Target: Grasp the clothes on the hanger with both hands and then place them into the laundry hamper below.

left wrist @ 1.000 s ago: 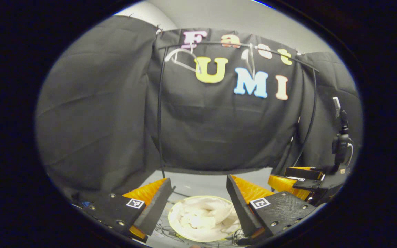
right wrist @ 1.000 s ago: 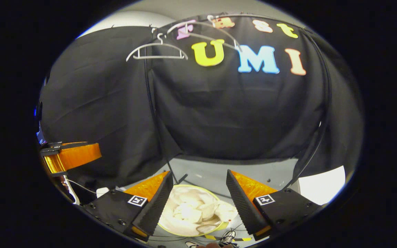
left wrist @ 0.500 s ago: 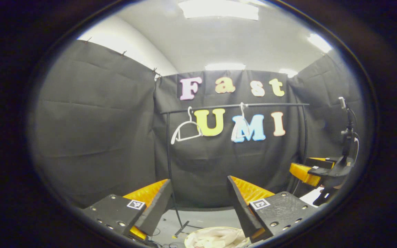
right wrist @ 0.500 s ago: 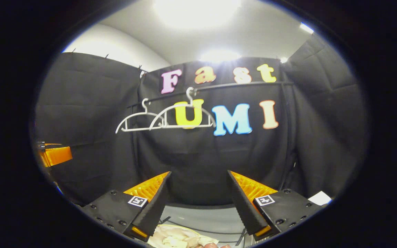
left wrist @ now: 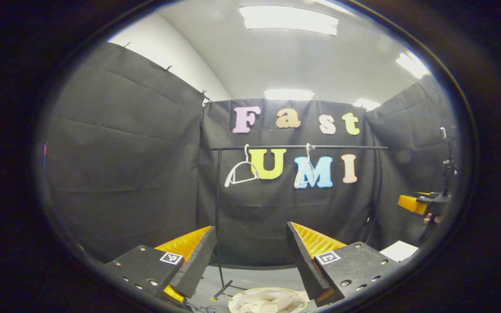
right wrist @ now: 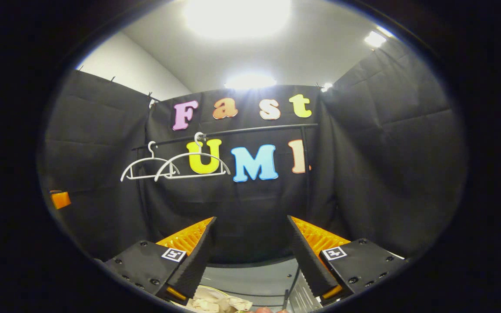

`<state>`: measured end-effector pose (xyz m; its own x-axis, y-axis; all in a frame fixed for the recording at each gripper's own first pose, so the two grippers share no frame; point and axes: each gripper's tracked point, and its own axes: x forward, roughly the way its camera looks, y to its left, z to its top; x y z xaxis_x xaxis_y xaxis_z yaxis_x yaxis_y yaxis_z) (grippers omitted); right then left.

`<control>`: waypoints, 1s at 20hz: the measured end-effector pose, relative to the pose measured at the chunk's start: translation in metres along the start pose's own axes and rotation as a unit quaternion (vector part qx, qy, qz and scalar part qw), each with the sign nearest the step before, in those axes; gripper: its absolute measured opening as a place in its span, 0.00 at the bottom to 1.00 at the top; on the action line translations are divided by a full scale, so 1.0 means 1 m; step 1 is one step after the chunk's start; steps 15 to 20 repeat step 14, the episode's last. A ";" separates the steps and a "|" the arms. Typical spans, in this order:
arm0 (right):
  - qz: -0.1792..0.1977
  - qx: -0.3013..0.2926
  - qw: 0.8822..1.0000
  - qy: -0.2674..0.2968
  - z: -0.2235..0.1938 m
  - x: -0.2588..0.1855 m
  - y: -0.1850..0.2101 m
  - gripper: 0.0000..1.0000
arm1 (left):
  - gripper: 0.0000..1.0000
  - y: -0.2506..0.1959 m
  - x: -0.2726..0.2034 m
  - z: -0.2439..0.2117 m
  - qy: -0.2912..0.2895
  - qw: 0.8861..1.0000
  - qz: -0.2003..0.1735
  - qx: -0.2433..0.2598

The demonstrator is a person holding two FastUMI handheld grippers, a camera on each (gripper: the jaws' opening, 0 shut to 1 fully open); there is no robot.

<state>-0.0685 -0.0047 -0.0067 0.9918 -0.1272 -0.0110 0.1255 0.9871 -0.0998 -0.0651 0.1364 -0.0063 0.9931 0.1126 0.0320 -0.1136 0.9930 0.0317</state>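
Note:
Cream-white clothes [left wrist: 268, 301] lie crumpled in the round, pale-rimmed laundry hamper [left wrist: 233, 304] on the floor, low in the left gripper view; the clothes [right wrist: 215, 304] also peek in at the bottom of the right gripper view. Two bare white hangers [left wrist: 241, 171] [left wrist: 305, 174] hang on the black rail [left wrist: 298, 147]; the same hangers [right wrist: 144, 168] [right wrist: 192, 165] appear in the right gripper view. My left gripper [left wrist: 250, 256] is open, held away from the hamper, with nothing between its fingers. My right gripper [right wrist: 250, 256] is open and empty too, and shows far right [left wrist: 420, 204] in the left gripper view.
The rail's black upright post [left wrist: 218, 217] stands on the grey floor [right wrist: 255, 278] just left of the hamper. Black cloth walls close in on three sides. A white sheet [left wrist: 400, 250] lies on the floor at the right.
Both grippers have tilted up and drawn back from the hamper, which slid from the middle bottom to the very bottom edge. The rail and hangers now sit mid-view and look farther off.

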 end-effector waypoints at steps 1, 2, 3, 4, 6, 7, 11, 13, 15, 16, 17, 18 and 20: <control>-0.006 -0.008 1.000 0.010 -0.009 -0.005 -0.007 0.97 | 0.92 0.006 -0.004 -0.003 0.001 1.000 0.000 -0.004; -0.009 -0.013 1.000 0.020 -0.017 -0.010 -0.011 0.97 | 0.92 0.012 -0.007 -0.008 0.004 1.000 0.004 -0.008; -0.010 -0.013 0.999 0.031 -0.026 -0.013 -0.013 0.98 | 0.92 0.016 -0.007 -0.015 0.008 1.000 0.006 -0.008; -0.010 -0.011 0.999 0.045 -0.036 -0.014 -0.015 0.98 | 0.92 0.021 -0.007 -0.023 0.012 1.000 0.012 -0.004; -0.008 -0.003 0.997 0.070 -0.053 -0.014 -0.016 0.98 | 0.92 0.025 -0.004 -0.039 0.026 0.999 0.027 0.003; -0.012 -0.001 0.996 0.083 -0.061 -0.013 -0.018 0.98 | 0.92 0.022 -0.002 -0.048 0.034 0.999 0.031 0.000; -0.018 0.002 0.995 0.100 -0.085 -0.009 -0.021 0.98 | 0.92 0.003 0.000 -0.082 0.047 0.998 0.034 -0.001; -0.015 -0.004 0.993 0.114 -0.097 -0.007 -0.022 0.98 | 0.92 0.002 0.001 -0.104 0.065 0.997 0.048 -0.012; -0.011 -0.004 0.993 0.117 -0.097 -0.007 -0.022 0.98 | 0.97 0.000 0.000 -0.102 0.061 0.997 0.050 -0.021; -0.011 -0.004 0.993 0.117 -0.097 -0.007 -0.022 0.98 | 0.97 0.000 0.000 -0.102 0.061 0.997 0.050 -0.021; -0.011 -0.004 0.993 0.117 -0.097 -0.007 -0.022 0.98 | 0.97 0.000 0.000 -0.102 0.061 0.997 0.050 -0.021; -0.011 -0.004 0.993 0.117 -0.097 -0.007 -0.022 0.98 | 0.97 0.000 0.000 -0.102 0.061 0.997 0.050 -0.021; -0.011 -0.004 0.993 0.117 -0.097 -0.007 -0.022 0.98 | 0.97 0.000 0.000 -0.102 0.061 0.997 0.050 -0.021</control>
